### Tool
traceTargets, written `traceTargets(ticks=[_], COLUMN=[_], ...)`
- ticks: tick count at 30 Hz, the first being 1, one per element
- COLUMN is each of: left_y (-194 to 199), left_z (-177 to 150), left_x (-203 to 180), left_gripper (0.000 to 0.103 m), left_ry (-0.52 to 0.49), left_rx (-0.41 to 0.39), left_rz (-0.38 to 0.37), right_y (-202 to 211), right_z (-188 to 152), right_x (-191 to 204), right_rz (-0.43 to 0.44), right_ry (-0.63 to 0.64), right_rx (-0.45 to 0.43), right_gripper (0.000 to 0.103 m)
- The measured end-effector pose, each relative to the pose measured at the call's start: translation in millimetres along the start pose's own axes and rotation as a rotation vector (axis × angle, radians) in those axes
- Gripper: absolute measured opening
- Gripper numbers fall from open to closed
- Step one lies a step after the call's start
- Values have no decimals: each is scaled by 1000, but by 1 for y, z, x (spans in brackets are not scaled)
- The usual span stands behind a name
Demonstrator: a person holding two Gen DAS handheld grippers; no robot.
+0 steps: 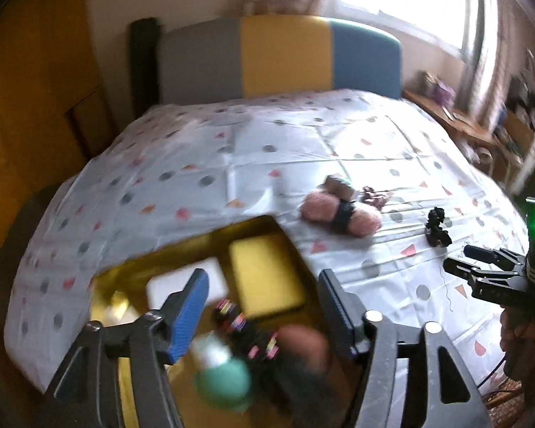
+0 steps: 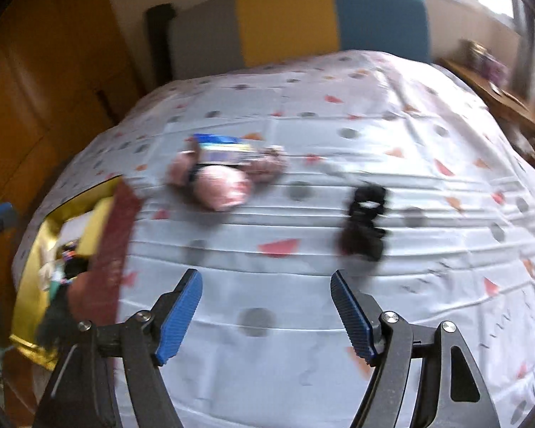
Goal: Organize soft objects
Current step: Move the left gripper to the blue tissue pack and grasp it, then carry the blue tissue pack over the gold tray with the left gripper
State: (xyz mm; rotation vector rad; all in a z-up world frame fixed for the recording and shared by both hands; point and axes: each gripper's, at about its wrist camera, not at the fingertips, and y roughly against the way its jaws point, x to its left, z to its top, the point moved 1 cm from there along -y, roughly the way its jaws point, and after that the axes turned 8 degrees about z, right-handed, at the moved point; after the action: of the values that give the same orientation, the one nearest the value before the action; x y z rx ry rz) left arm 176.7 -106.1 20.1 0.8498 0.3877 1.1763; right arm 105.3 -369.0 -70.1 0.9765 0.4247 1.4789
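Left gripper [image 1: 264, 306] tilts, agape, over box [image 1: 182, 249].

Black-framed tongs [image 2: 265, 315] with ribbed blue pads [image 2: 180, 315] and silver screws [image 2: 390, 317].

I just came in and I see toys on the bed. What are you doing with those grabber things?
A person is tidying soft things off the bed's spotted white sheet into a shiny gold box. The box already holds a yellow pad and a blurry heap of soft items. Both hand-held grippers are open and empty: the left gripper hangs over the box, the right gripper over bare sheet. Still waiting on the bed are a fluffy pink bundle with a black band and a small black fuzzy item.
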Motion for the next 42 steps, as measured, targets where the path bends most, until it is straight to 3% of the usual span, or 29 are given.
traceTargets(ticks=[8, 13, 20, 26, 31, 33, 42], left_y=[-68, -113, -165, -201, -223, -228, -197], left_z=[64, 92, 120, 124, 119, 114, 102], left_x=[-76, -120, -159, -177, -184, -185, -163], left_gripper=[76, 81, 82, 83, 78, 54, 53], left_ry=[-216, -367, -486, -571, -597, -599, -472], left_rx=[63, 99, 140, 199, 268, 287, 218], left_rz=[-84, -86, -83, -90, -121, -120, -151], right_y=[7, 14, 15, 15, 16, 16, 12], right_z=[5, 7, 7, 8, 8, 8, 7], right_x=[-35, -43, -46, -45, -49, -50, -50], right_rz=[5, 29, 59, 91, 103, 104, 87], right_ry=[-129, -187, -227, -245, -265, -273, -260], right_rx=[-45, -64, -50, -46, -45, -46, -38], right_gripper=[77, 79, 80, 81, 82, 82, 82])
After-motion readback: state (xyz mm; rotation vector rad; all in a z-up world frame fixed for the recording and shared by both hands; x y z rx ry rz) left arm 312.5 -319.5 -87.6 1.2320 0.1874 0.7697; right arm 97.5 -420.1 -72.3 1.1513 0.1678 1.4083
